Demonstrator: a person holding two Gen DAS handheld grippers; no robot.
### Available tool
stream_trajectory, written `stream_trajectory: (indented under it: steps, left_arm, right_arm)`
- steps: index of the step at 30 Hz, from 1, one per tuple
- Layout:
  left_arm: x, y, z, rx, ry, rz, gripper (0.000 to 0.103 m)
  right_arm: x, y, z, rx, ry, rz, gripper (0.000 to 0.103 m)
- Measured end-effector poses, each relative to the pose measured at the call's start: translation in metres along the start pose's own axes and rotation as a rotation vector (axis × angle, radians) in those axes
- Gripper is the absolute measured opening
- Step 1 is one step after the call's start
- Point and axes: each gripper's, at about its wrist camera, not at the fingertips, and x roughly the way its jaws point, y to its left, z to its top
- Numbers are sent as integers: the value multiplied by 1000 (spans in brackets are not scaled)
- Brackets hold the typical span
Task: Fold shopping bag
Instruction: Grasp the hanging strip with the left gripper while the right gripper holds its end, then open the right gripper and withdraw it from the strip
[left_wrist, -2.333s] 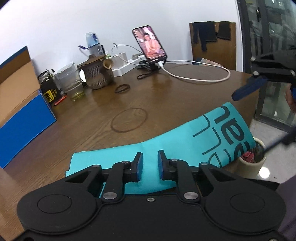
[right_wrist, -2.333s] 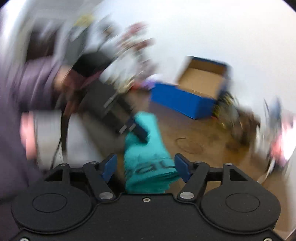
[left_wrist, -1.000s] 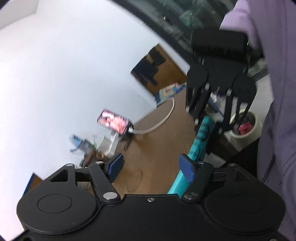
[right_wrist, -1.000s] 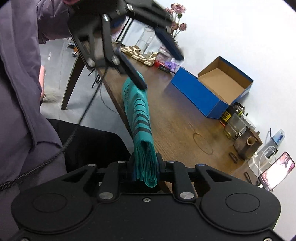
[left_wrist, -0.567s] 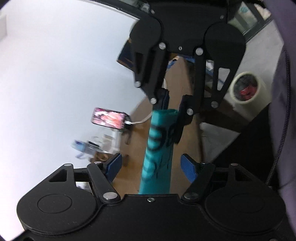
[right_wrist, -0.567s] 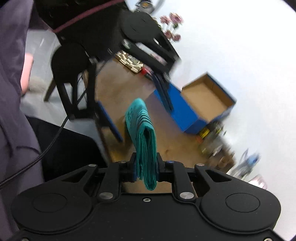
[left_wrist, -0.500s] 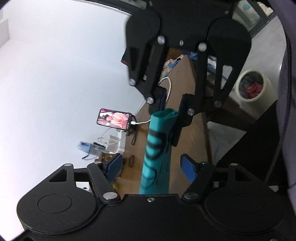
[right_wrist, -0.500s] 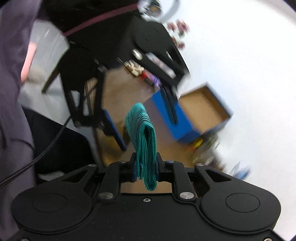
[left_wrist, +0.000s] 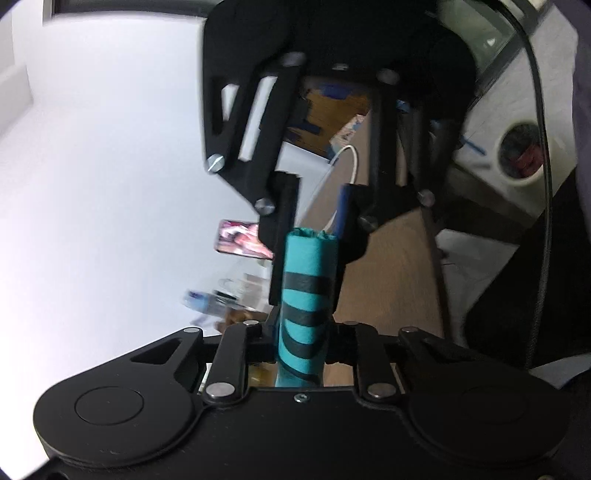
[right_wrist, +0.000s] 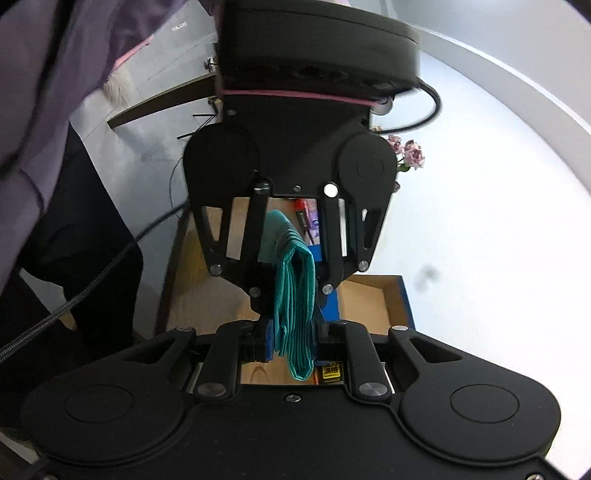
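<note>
Nearly done imo: the teal fabric shopping bag with black lettering is a tight bundle midair at 12 o'clock, right gripper fingers pinching one end, left gripper fingers closing onto the other. Just setting it down on the wooden desk is left.

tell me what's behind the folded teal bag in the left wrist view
Directly behind the folded teal bag is the right gripper, facing the camera and gripping the bag's far end. Past it show brown table, a phone and a white cable; the rest is covered.
</note>
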Motion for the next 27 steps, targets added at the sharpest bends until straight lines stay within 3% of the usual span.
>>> stream_trajectory:
  steps: [6,13,16,19,25,27]
  left_arm:
    - [13,1,-21,56,-77,1,18]
    - [18,-4,-29,105,-100,116,18]
    - [16,-3,-26,10,-77,159,17]
    - [21,-1,-28,-19,-57,156,16]
    - [34,-6,-39,-15,-20,149,16]
    - [38,-16,-43,15,1,193,16]
  right_arm:
    - [14,-6,-5,-18,19,16,18]
    - [21,-13,-3,1,31,-21,19]
    - [27,-15,-6,-4,31,-31,20]
    - [30,-21,-7,16,21,-33,21]
    - [45,-20,-11,16,23,-9,21]
    - [51,-20,-13,28,19,-6,23]
